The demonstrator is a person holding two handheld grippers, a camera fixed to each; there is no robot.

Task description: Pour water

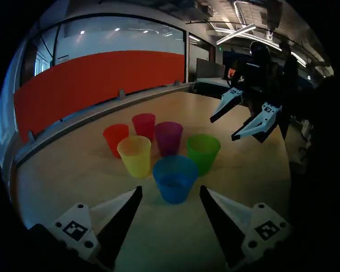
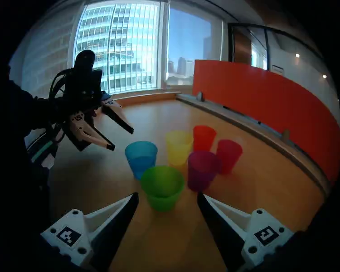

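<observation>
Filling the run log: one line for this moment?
left claw: open, facing blue cup | right claw: open, facing green cup | nothing held

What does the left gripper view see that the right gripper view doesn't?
Left gripper view: long ceiling lights, and the right gripper seen from outside, open in the air. Right gripper view: big windows with tall buildings, and the left gripper seen from outside, open too. Both: six coloured cups on the wooden table beside the orange wall, every cup upright.
</observation>
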